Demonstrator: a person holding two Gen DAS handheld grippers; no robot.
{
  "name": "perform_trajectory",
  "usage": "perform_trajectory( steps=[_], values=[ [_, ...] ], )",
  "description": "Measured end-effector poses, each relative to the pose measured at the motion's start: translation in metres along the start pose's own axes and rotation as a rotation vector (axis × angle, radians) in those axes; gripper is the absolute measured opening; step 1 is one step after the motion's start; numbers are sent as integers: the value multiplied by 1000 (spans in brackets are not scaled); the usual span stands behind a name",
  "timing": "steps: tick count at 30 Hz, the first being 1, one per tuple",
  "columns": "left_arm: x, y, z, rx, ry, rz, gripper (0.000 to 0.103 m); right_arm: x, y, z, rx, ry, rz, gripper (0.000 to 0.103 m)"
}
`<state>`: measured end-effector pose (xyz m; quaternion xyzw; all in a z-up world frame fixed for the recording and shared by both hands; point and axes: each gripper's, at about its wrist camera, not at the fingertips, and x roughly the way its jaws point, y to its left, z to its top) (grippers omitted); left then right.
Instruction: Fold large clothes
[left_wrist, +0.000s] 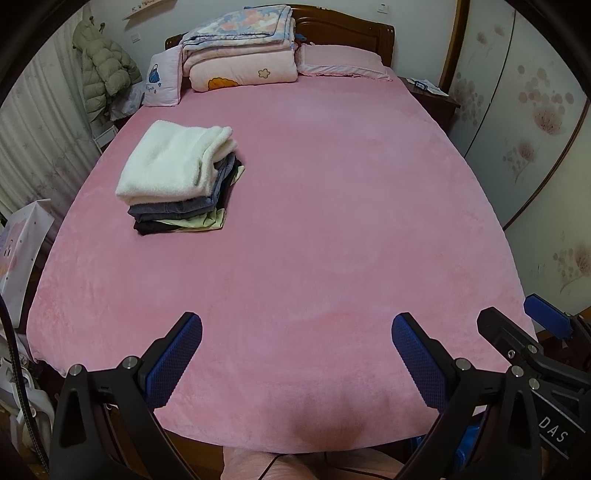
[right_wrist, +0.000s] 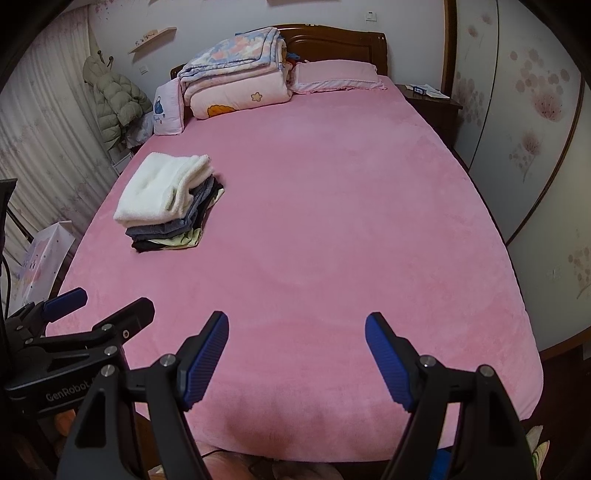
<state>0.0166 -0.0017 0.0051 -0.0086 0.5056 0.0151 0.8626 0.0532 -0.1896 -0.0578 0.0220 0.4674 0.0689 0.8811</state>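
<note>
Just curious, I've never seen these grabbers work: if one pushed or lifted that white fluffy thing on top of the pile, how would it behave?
The white fleece looks thick and soft, so it would probably sag and unfold if lifted by one edge. It seems light for its bulk. Pushed, it may slide off the stack, since it merely rests on top.

Both wrist views: dim, even indoor light w/ a pinkish cast, no glare. Soft shadow on the pink bed cover (left_wrist: 317, 206) at its near edge, just below the gripper fingers. Strong fisheye: walls and bed edges bow outward, corners black. Centre fairly sharp; far end & edges soft, grainy.
</note>
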Motion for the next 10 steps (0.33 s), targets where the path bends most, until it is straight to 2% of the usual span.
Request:
perform_trajectory(
  steps=[10],
  values=[
    [1, 2, 3, 3, 2, 2, 102, 0, 1, 0, 1, 0, -1, 78]
  ],
)
